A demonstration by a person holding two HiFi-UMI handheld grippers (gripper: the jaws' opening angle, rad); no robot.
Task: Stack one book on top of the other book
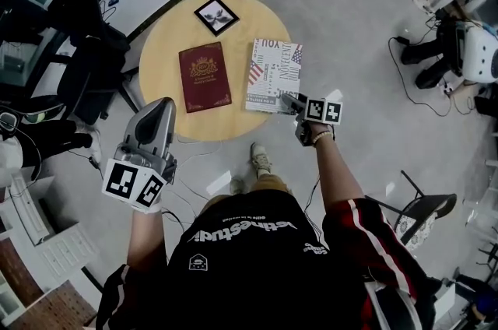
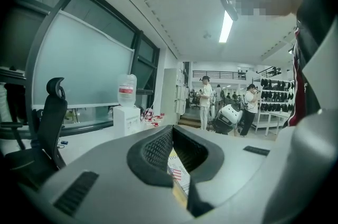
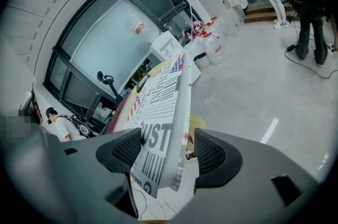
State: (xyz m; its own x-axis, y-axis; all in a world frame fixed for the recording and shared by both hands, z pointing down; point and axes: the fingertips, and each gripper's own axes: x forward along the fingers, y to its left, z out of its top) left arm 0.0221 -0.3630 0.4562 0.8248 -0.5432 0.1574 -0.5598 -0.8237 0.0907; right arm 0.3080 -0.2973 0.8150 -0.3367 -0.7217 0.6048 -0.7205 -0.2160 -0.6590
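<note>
Overhead: dark red book with a gold crest flat on round pale wooden table; white book with black lettering and a flag print just beside it, apart. Right gripper at the white book's near corner, left gripper by the table's near edge. Left gripper view: jaws together, empty. Right gripper view: jaws spread wide around the white book's corner, not clamped on it

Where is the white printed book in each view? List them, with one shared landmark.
Head view: white printed book, right side of the round wooden table.
Left gripper view: a sliver, low centre.
Right gripper view: centre, between the open jaws.
Shared landmark: that table.
</note>
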